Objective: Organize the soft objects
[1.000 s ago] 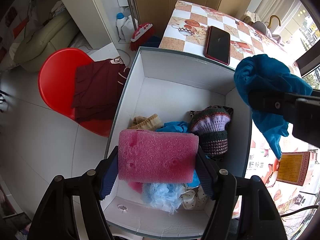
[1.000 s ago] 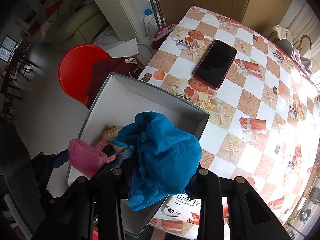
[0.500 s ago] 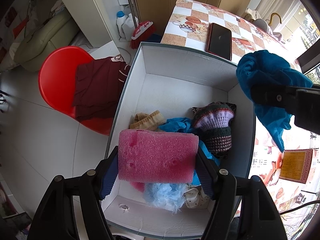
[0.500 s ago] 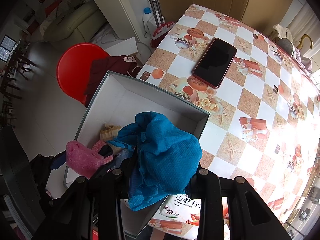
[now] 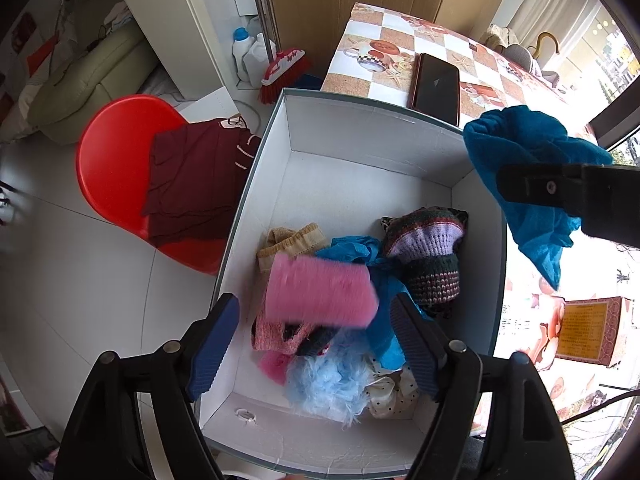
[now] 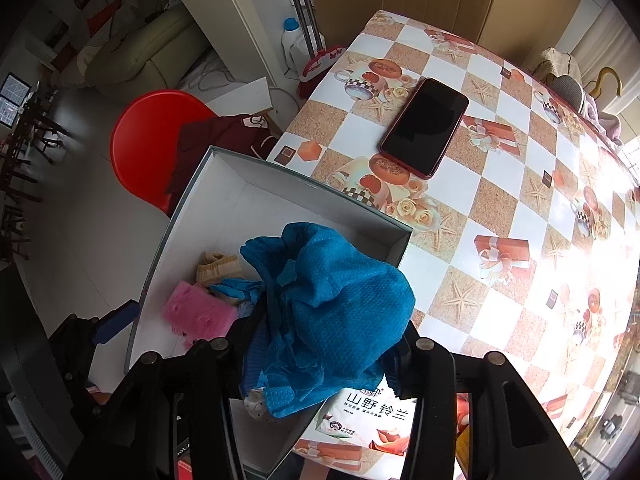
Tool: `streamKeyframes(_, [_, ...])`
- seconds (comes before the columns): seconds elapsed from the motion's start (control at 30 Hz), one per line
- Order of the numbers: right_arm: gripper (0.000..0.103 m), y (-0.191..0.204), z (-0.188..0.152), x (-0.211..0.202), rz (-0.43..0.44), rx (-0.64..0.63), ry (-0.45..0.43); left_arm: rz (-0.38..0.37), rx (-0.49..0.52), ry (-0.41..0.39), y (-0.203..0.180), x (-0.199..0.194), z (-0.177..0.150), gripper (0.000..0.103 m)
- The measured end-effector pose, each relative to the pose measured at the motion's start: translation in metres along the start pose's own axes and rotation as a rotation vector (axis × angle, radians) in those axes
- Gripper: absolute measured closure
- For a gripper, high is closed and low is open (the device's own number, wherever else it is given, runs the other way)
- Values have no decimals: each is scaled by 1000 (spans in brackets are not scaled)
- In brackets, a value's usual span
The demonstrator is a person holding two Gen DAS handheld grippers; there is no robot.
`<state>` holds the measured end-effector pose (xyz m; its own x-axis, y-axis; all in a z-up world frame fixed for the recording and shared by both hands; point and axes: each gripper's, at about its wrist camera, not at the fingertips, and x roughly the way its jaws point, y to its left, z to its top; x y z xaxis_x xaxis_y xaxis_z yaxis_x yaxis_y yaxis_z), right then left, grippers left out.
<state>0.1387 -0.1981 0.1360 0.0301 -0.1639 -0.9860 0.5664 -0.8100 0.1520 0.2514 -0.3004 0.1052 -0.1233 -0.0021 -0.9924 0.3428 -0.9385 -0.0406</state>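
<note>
White card box (image 5: 372, 184), open-topped, on the patterned table (image 6: 500, 184); soft items heaped at its near end. Blue cloth (image 6: 332, 312): clamped in right gripper (image 6: 324, 360), hanging above the box's right wall, so its drop lies down and leftward. Pink foam block (image 5: 320, 294): blurred, long axis crosswise, over the heap just ahead of left gripper (image 5: 316, 344), whose jaws stand apart.

Bright daylight from right-hand windows, glare on tablecloth (image 6: 580, 272), pink sponge (image 5: 320, 296) motion-blurred, fisheye-bent, dark corners
</note>
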Motion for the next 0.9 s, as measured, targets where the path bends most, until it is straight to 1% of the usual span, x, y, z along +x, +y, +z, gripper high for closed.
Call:
streamKeyframes(0.03, [52, 0, 0, 0, -4, 0, 0, -2, 1, 3, 0, 1, 0, 21])
streamKeyframes(0.07, [39, -1, -1, 0, -6, 0, 0, -2, 5, 5, 0, 1, -1, 19])
streamKeyframes(0.1, [29, -1, -1, -1, -8, 2, -3, 1, 11, 7, -1, 2, -2, 19])
streamKeyframes(0.13, [13, -1, -1, -3, -9, 5, -10, 5, 18, 15, -2, 2, -2, 18])
streamKeyframes(0.17, [9, -2, -2, -5, -10, 9, -19, 0, 26, 19, -3, 3, -3, 18])
streamKeyframes(0.37, [9, 2, -3, -6, 2, -3, -4, -29, 50, 12, -9, 0, -10, 17])
streamKeyframes(0.53, [9, 4, -11, -5, -2, -3, 16, 4, 41, -5, -8, -7, -13, 18])
streamKeyframes(0.67, [9, 5, -19, -6, -5, -8, 15, -6, 15, -1, -3, -8, -14, 18])
streamKeyframes(0.9, [9, 5, -27, -7, -4, -3, 23, 2, 6, -5, -2, -10, -16, 18])
